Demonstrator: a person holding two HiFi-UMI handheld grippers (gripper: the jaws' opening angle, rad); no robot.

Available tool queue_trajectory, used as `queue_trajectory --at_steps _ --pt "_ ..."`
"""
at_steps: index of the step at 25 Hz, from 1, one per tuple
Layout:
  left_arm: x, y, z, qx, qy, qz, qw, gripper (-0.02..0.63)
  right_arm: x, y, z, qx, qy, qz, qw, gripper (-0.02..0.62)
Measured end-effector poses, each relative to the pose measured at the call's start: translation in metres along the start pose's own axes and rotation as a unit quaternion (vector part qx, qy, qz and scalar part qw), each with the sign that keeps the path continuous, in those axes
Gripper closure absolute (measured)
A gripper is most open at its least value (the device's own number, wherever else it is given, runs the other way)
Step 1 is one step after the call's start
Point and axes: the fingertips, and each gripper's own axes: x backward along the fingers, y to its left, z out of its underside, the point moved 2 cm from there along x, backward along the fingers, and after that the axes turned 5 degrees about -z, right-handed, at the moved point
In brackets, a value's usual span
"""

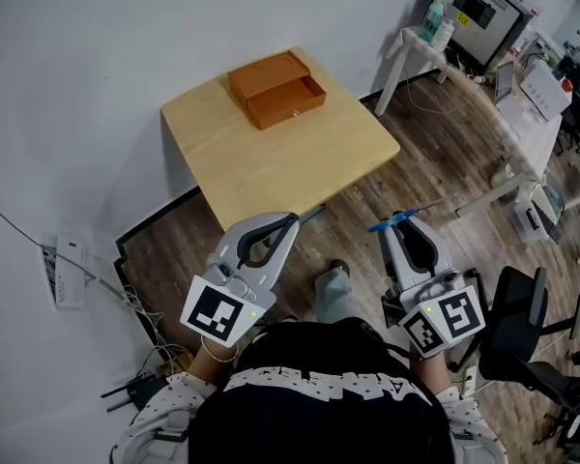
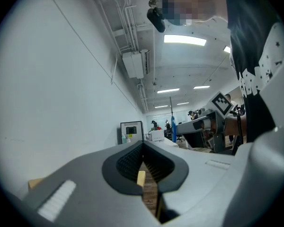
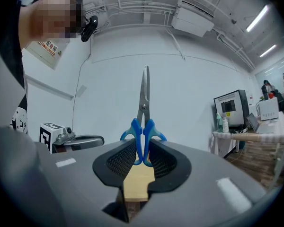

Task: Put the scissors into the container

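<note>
An orange container (image 1: 275, 87) with an open drawer-like tray sits on the far side of a small wooden table (image 1: 271, 162). My right gripper (image 1: 398, 224) (image 3: 143, 148) is shut on blue-handled scissors (image 1: 409, 217) (image 3: 143, 122), short of the table's near right corner. Its pads clamp the handles, and the closed blades stick out ahead of the jaws. My left gripper (image 1: 292, 218) (image 2: 142, 145) hangs by the table's near edge, its jaws shut with nothing between them. The left gripper view also catches the scissors (image 2: 173, 126) in the right gripper (image 2: 213, 122).
A white desk (image 1: 522, 114) with a monitor (image 1: 476, 6) and bottles stands at the back right. An office chair (image 1: 522, 327) is at the lower right. A power strip (image 1: 70, 271) and cables lie on the floor at the left, by the white wall.
</note>
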Motion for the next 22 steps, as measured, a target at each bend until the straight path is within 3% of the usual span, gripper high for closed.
queue_trajectory --at_steps 22 --pt "-0.11 0.078 0.012 -0.009 0.035 -0.12 0.9921 0.604 -0.136 -0.119 -0.012 -0.003 0.011 -0.111 0.994 0.494"
